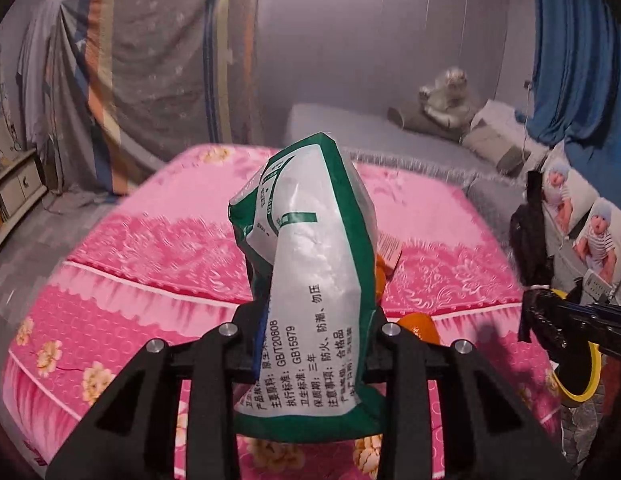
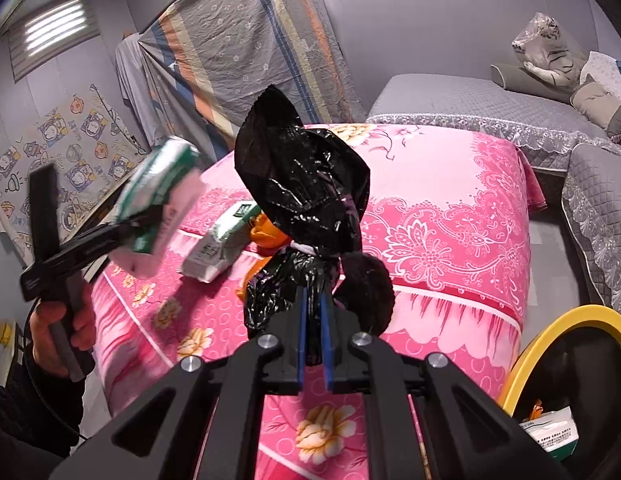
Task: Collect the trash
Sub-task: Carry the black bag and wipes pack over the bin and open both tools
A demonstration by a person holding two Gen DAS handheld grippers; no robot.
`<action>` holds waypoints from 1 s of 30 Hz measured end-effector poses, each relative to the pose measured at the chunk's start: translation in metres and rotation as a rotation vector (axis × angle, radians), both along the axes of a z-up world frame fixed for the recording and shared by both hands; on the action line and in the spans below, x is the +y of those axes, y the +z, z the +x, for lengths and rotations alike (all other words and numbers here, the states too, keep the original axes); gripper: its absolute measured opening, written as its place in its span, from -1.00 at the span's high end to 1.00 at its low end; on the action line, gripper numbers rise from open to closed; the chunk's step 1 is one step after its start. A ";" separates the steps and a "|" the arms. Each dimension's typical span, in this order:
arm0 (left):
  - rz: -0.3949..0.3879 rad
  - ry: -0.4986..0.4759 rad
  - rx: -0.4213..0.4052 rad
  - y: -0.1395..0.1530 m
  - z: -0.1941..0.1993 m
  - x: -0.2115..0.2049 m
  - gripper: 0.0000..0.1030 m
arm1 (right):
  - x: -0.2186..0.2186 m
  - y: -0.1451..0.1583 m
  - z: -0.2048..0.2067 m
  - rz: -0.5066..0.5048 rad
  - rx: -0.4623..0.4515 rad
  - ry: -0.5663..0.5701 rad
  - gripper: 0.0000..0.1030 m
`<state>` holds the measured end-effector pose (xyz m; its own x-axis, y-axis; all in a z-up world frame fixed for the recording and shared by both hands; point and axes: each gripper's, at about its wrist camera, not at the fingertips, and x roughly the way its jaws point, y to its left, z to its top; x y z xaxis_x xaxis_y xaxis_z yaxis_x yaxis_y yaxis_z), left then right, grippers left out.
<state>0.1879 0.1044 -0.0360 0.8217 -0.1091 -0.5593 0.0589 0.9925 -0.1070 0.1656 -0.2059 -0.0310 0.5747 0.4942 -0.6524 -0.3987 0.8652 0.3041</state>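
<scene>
A crumpled green-and-white tissue wrapper [image 1: 310, 240] stands up between the fingers of my left gripper [image 1: 314, 320], which is shut on it above the pink bed. The right wrist view shows that same wrapper [image 2: 162, 184] lifted at the left in the left gripper [image 2: 142, 224]. My right gripper [image 2: 314, 320] is shut on the gathered edge of a black trash bag [image 2: 306, 184]; the bag [image 1: 528, 240] also shows at the right of the left wrist view. A second tissue pack [image 2: 218, 244] and orange peel [image 2: 266, 232] lie on the bed.
A yellow-rimmed bin [image 2: 566, 320] lined in black stands at the bed's near right corner, with a tissue pack [image 2: 550, 432] inside. The bed has a pink flowered cover [image 2: 450, 200]. A grey sofa [image 2: 470, 100] lies beyond. A person's hand [image 2: 58, 332] holds the left gripper's handle.
</scene>
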 end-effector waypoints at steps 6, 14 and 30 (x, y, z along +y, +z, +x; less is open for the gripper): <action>0.001 0.008 -0.075 0.022 -0.043 0.010 0.41 | 0.005 0.011 -0.018 0.035 -0.006 0.024 0.89; 0.029 -0.042 -0.095 0.025 -0.071 -0.012 0.41 | -0.002 0.016 -0.036 0.073 0.004 0.015 0.89; 0.055 -0.295 -0.126 0.032 -0.063 -0.118 0.41 | -0.062 0.016 -0.050 0.116 -0.005 -0.133 0.89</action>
